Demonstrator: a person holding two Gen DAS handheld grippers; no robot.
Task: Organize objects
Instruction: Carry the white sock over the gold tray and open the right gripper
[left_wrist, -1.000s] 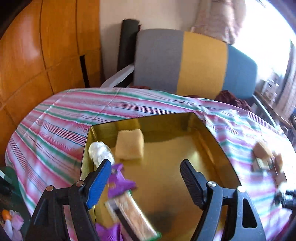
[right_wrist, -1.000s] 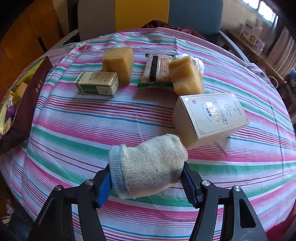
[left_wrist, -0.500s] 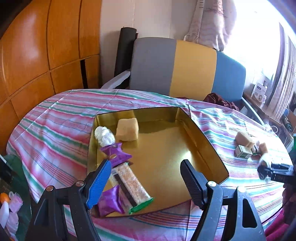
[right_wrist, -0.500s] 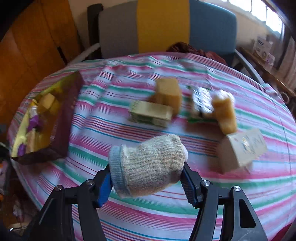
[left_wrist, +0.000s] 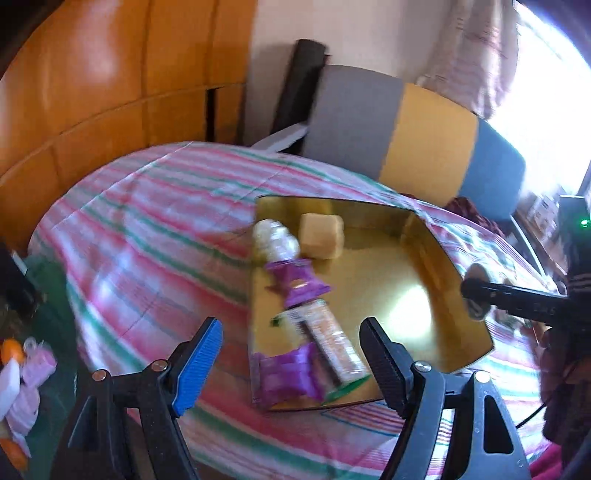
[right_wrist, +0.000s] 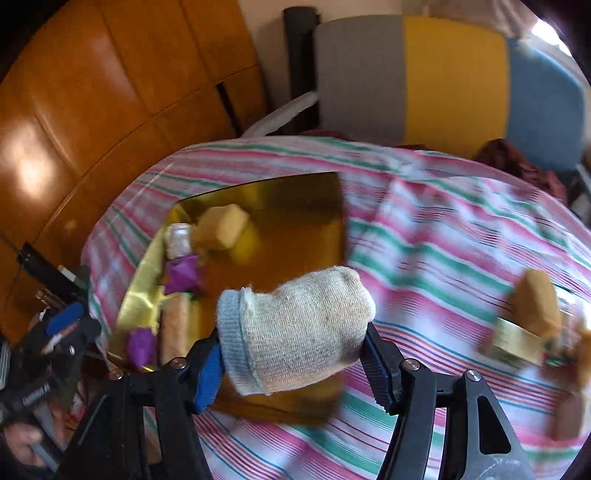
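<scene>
Two hand-held grippers are in view. The right hand-held gripper (right_wrist: 291, 354) is seen clamped on a rolled sock (right_wrist: 295, 328), pads pressed against its two ends; the roll is carried in the air at lower centre of the right wrist view, above the near edge of the gold tray (right_wrist: 295, 206). The left hand-held gripper (left_wrist: 291, 363) is held wide apart, jaws just eased slightly closer, nothing between them; it hovers low in the left wrist view, over the tray's near left corner.

Step judged in hand: transport of the sock toward the tray, release not yet made. The next move would call for the roll to be brought over the bare gold floor on the tray's right side and lowered before the jaws are opened.

The sock's long axis is laid across the frame, left to right, slightly tilted up at right; the blue-grey cuff end points left, the rounded end right.

Already noted in the tray, along its left side: a yellow block (left_wrist: 320, 236), purple packets (left_wrist: 297, 282), a long snack pack (left_wrist: 327, 341). Other items (right_wrist: 532, 325) are left on the striped counter (right_wrist: 443, 229) at right, blurred.
</scene>
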